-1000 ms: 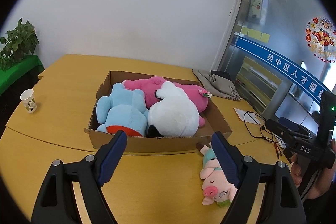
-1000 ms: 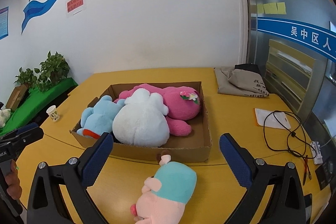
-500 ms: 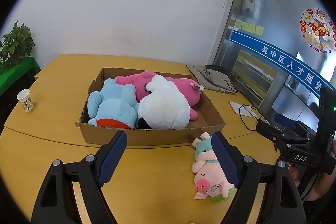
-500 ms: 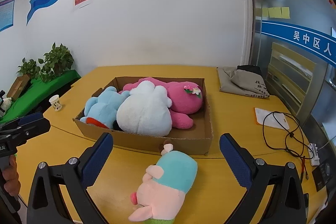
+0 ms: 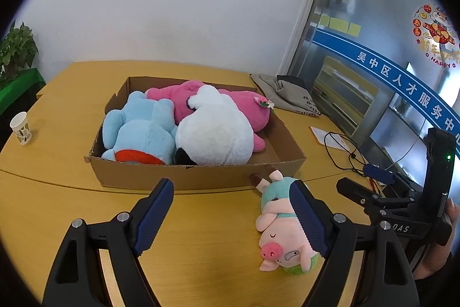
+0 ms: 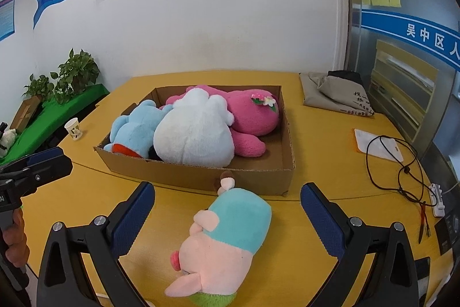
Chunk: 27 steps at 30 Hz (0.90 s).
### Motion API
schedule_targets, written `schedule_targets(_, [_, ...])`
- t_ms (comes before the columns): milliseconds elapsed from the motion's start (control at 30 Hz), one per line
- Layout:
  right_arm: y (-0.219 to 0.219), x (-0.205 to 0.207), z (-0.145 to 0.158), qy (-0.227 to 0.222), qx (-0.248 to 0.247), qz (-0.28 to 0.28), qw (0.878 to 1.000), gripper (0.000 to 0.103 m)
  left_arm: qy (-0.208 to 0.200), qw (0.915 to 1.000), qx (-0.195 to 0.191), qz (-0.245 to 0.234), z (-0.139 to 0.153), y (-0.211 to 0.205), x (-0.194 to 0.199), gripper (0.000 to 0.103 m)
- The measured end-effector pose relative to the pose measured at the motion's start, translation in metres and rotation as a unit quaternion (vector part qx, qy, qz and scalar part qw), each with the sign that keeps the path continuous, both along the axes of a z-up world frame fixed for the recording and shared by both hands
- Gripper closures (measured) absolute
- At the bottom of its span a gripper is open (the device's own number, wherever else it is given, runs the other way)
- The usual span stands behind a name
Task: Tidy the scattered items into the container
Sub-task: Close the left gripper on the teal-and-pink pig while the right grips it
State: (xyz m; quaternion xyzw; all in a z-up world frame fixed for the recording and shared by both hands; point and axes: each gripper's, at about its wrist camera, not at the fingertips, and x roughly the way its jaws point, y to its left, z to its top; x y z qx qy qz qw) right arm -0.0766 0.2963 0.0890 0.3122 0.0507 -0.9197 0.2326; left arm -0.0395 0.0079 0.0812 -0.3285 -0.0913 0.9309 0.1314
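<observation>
Cardboard box (image 6: 201, 177) sits near the middle of the table (image 6: 330, 111), already packed with three plush toys: a blue one (image 6: 132, 131) at its left end, a white one (image 6: 192, 134) in the middle and a pink one (image 6: 253, 117) toward the back right corner. One pig plush (image 6: 224, 243) remains out, lying on the table just beside the box's front wall, near its right corner, feet toward the box and snout toward the table's near edge.

Right gripper (image 6: 227, 217) is spread wide and empty, with the pig lying between its jaws in the wrist view but not touched by either pad. Left gripper (image 5: 230, 217) is also spread and empty, over bare table left of the pig.

Judging by this, the pickup of the last toy is in hand. Next, the right gripper probably needs to drop around the pig's body, pinch it, lift it over the front wall and release into the free space at the box's right end.
</observation>
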Motion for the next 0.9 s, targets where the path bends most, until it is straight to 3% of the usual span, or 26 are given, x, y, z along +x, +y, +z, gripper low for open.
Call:
schedule_targets(300, [-0.002,-0.015,-0.084,-0.131,-0.014,0.019,0.991,0.000,-0.049,0.9984,0.015,-0.025,-0.033,0.017,-0.029,0.020])
schedule_targets(433, [-0.005,-0.022,-0.120,-0.168,0.004,0.001,0.986,0.000,-0.063,0.9970,0.015,-0.043,-0.043,0.027,-0.040,0.020])
schedule_targets(500, [-0.001,-0.024,-0.131,-0.195,-0.028,0.013,0.980,0.002,-0.075,0.9956,0.016,-0.054,-0.051,0.034,-0.051,0.020])
schedule_targets(533, [-0.001,-0.023,-0.136,-0.207,-0.047,0.024,0.977,0.007,-0.084,0.9945,0.017,-0.061,-0.057,0.039,-0.057,0.020])
schedule_targets(567, [-0.003,-0.021,-0.137,-0.209,-0.054,0.034,0.976,0.013,-0.091,0.9934,0.020,-0.067,-0.061,0.043,-0.063,0.020])
schedule_targets(767, [-0.016,-0.005,-0.134,-0.166,-0.017,0.059,0.984,0.017,-0.146,0.9809,0.046,-0.119,-0.097,0.079,-0.086,0.020])
schedule_targets(900, [-0.017,0.001,-0.135,-0.153,-0.008,0.076,0.985,0.019,-0.166,0.9762,0.042,-0.133,-0.112,0.094,-0.093,0.020])
